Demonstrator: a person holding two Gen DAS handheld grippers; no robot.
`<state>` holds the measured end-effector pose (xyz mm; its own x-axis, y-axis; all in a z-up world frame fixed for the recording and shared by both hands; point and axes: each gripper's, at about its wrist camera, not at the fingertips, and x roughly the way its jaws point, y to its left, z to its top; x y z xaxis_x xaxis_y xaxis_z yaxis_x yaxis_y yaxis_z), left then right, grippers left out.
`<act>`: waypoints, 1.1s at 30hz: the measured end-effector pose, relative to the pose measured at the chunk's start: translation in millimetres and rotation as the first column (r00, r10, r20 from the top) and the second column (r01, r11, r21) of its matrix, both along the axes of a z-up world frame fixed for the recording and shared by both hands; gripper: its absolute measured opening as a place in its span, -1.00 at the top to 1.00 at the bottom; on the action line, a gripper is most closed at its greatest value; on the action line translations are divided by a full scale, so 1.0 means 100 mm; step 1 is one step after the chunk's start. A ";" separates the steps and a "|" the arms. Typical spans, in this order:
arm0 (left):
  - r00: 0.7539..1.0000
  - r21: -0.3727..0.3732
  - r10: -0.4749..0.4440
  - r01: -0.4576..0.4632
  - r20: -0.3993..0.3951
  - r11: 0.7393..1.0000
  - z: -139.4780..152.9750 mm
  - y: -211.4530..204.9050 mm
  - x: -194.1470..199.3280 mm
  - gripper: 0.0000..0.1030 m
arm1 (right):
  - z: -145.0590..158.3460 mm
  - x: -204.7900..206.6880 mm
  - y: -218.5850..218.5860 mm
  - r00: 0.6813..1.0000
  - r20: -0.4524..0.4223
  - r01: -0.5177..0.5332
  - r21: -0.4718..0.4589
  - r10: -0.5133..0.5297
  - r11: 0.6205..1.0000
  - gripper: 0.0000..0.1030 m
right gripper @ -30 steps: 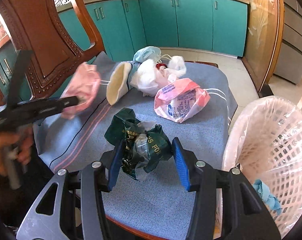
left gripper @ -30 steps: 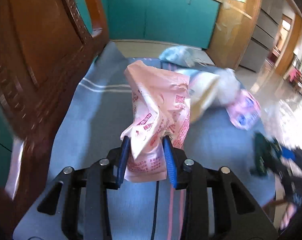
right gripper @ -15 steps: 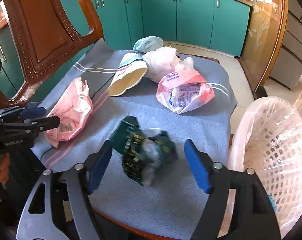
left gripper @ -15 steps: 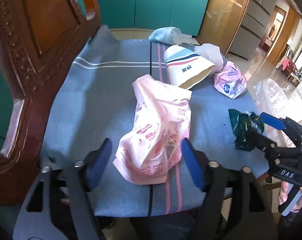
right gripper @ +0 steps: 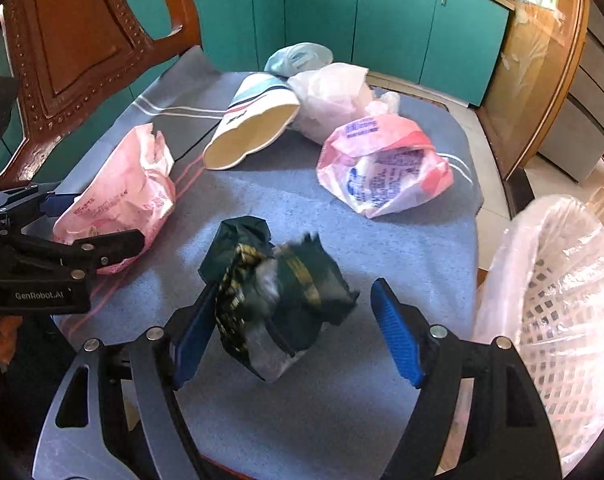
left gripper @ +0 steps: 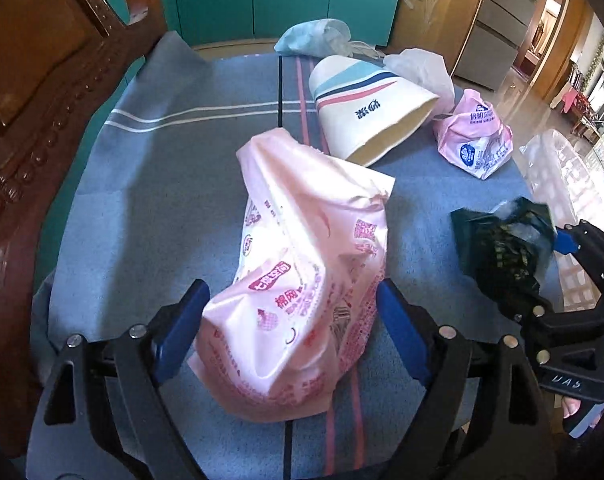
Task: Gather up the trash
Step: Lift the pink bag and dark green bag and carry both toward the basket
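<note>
Six trash items on my bench [right gripper: 381,248]. Left tongs [left gripper: 292,334] opening, one pink bag [left gripper: 302,280] lying loose between. Right tongs [right gripper: 292,330] spread around one dark green wrapper [right gripper: 278,292], ungripped. One lined basket [right gripper: 561,300] at right.

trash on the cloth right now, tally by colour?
Pink bags: 2, a pale pink wrapper and a pink-and-white printed bag
Dark green wrapper: 1
White bag: 1
Light blue bag: 1
Cream paper cup with stripes: 1
Total: 6
</note>
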<state>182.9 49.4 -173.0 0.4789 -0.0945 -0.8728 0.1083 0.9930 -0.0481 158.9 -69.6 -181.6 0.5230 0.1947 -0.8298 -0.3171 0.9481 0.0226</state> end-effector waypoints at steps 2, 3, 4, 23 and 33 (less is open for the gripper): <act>1.000 -0.010 -0.007 0.007 0.001 1.000 0.01 0.01 -0.01 -0.33 | -0.01 0.01 0.04 1.000 0.004 -0.005 -0.001 0.005 1.000 -0.46; 1.000 -0.017 -0.009 0.009 -0.001 1.000 0.01 0.01 -0.01 -0.32 | 0.00 0.01 0.05 1.000 0.007 -0.008 0.001 0.008 1.000 -0.46; 1.000 -0.021 -0.008 0.008 0.002 1.000 0.00 0.02 -0.02 -0.29 | 0.00 0.01 0.06 1.000 0.009 -0.011 0.004 0.011 1.000 -0.46; 0.999 -0.020 0.017 -0.016 0.030 1.000 0.02 0.05 -0.14 0.09 | 0.05 0.02 0.09 1.000 0.008 -0.017 0.051 0.017 0.999 -0.10; 0.999 0.009 0.033 -0.033 0.032 0.999 0.02 0.07 -0.16 0.00 | -0.03 0.01 0.12 1.000 -0.014 -0.025 0.022 0.026 0.999 -0.19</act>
<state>167.4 56.5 -171.3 0.5092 -0.0702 -0.8578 0.0768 0.9964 -0.0360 159.7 -57.5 -184.9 0.5058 0.2260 -0.8325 -0.3406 0.9390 0.0480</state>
